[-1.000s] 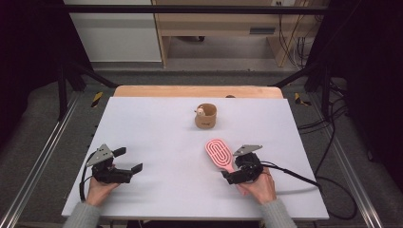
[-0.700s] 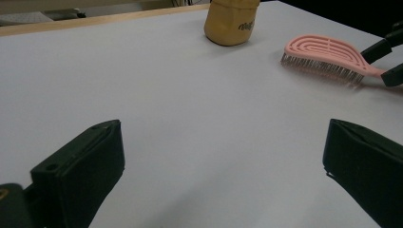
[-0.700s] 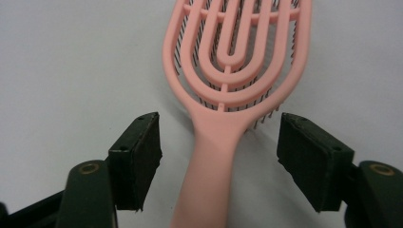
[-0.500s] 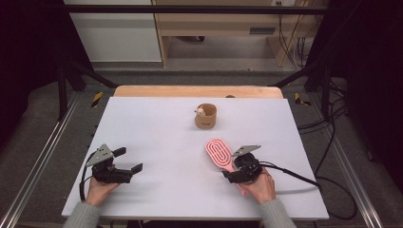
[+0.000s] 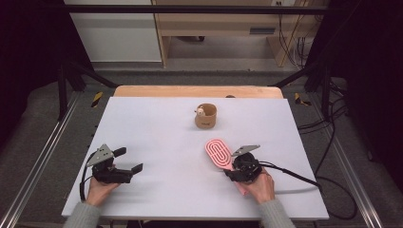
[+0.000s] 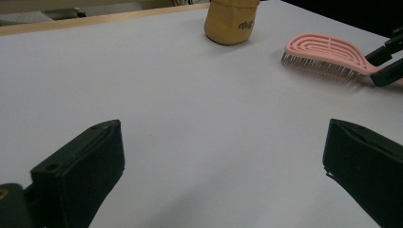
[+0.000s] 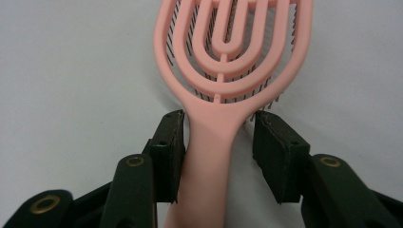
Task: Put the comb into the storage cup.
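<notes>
A pink vented hairbrush [image 5: 218, 152] lies bristles-down on the white table [image 5: 161, 128], right of centre, its handle pointing toward the person. My right gripper [image 5: 232, 166] straddles that handle. In the right gripper view the brush [image 7: 233, 42] runs up between the jaws of my right gripper [image 7: 218, 142]. One jaw sits against the handle and a narrow gap shows at the other, so the gripper is open. My left gripper [image 5: 132, 159] rests near the front left, open wide and holding nothing [image 6: 223, 156]. From there the brush [image 6: 328, 50] lies at the far right.
A tan cup [image 5: 206, 117] stands upright at the table's middle back, with a small pale object at its rim. It also stands at the top of the left gripper view [image 6: 231, 23]. A black cable [image 5: 294, 175] trails right from the right gripper. Metal rails flank the table.
</notes>
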`<state>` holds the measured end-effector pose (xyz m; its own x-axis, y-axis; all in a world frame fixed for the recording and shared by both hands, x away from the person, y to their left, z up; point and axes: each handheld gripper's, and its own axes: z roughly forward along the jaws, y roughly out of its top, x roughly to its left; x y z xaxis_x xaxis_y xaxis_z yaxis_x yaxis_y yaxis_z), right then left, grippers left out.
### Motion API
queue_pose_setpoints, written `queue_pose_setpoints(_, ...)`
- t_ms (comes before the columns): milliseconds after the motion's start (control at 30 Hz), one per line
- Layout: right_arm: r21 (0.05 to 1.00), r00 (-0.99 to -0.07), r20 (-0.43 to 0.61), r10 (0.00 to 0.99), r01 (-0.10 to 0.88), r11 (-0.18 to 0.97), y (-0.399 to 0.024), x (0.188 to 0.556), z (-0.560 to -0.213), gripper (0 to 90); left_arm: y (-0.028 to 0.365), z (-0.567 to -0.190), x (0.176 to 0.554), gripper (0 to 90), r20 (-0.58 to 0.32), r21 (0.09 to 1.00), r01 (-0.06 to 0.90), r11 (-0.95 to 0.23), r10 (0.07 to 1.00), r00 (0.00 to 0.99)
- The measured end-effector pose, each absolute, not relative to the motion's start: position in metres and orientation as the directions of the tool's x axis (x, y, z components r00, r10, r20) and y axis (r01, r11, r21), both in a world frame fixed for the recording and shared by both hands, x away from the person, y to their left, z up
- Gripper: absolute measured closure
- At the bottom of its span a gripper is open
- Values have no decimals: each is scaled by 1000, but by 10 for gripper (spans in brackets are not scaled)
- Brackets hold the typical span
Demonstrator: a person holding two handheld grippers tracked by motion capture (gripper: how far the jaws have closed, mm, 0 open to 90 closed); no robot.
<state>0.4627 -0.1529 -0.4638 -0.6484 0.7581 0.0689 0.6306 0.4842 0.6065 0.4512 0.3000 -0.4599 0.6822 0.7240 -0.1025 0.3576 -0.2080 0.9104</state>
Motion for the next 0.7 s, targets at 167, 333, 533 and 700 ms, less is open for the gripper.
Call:
queue_pose_setpoints(167,600,-646,75,760,638,483,-153,463,-464,612,300,-460,451,0,-102,911,357,-208,724,682)
queue_pose_setpoints(333,591,-647,84,758,645,484,-152,464,-465,641,300,-460,451,0,-102,910,357,-208,724,683)
queue_pose_setpoints(533,588,-647,86,758,647,486,-152,466,-465,659,300,-460,451,0,-103,910,358,-208,724,682)
queue_pose_setpoints(700,584,-642,87,762,653,483,-152,466,-465,668,300,-460,451,0,-103,911,357,-207,724,682)
